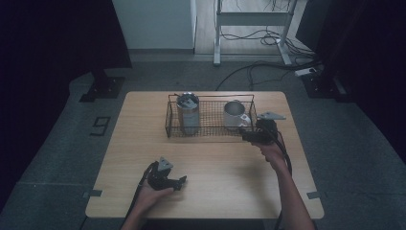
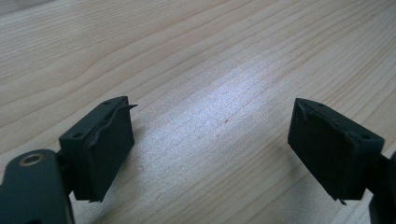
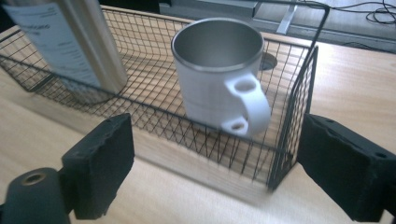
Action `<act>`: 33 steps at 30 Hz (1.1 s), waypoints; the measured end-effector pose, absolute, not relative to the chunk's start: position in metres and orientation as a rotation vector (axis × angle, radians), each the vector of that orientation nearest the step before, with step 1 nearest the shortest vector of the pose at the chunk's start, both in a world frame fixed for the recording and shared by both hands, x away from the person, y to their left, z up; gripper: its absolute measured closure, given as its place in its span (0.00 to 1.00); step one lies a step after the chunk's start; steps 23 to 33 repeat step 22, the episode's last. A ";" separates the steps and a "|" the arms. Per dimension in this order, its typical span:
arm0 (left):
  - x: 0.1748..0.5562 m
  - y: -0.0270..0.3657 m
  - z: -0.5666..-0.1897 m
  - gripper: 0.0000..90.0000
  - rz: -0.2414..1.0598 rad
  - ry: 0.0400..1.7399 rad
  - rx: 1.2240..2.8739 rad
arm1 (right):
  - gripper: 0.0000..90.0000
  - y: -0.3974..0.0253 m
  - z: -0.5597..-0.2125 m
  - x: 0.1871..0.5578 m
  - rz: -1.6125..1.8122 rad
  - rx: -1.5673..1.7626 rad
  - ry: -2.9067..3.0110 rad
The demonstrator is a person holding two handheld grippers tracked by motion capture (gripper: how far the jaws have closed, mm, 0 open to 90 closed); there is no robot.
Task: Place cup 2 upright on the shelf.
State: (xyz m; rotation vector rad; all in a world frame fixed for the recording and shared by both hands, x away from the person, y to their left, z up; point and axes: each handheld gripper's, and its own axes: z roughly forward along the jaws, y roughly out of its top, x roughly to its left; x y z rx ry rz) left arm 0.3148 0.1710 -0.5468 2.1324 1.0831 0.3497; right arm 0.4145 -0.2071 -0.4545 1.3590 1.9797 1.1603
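In the high view, a wooden table [image 1: 210, 158] is seen with a black wire basket [image 1: 210, 116] set toward its far edge. Inside the basket, a tall steel tumbler [image 1: 188, 113] stands upright at the left end and a white mug [image 1: 234, 114] with a steel interior stands at the right end, the two well apart. The left gripper [image 1: 181, 181] is held low over the near left part of the table, well apart from the basket, with its cable trailing toward the near edge. The right gripper [image 1: 246, 135] is held at the basket's near right corner, just beside the mug, by a hand [image 1: 271, 151] reaching in from the near side.

In the left gripper view, the left gripper [image 2: 210, 140] is seen with its jaws spread wide and nothing between them; bare wood grain of the table [image 2: 201, 60] lies beneath.

In the right gripper view, the right gripper [image 3: 215, 168] is shown with its jaws wide apart and nothing gripped. The basket [image 3: 289, 126] lies just beyond them, its near right corner between the jaws. The mug [image 3: 217, 74] stands upright inside, its handle turned toward the camera. The tumbler [image 3: 70, 42] is seen at the upper left, its printed label blurred.
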 end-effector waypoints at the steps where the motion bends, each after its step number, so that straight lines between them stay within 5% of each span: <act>1: 0.315 0.171 -0.547 0.16 0.348 1.086 2.128 | 0.13 -0.209 -0.457 0.410 1.168 1.356 1.978; 20: 0.315 0.171 -0.547 0.15 0.351 1.082 2.135 | 0.16 -0.237 -0.498 0.345 1.232 1.364 1.979; 33: 0.315 0.171 -0.547 0.16 0.352 1.081 2.137 | 0.16 -0.237 -0.502 0.342 1.229 1.362 1.986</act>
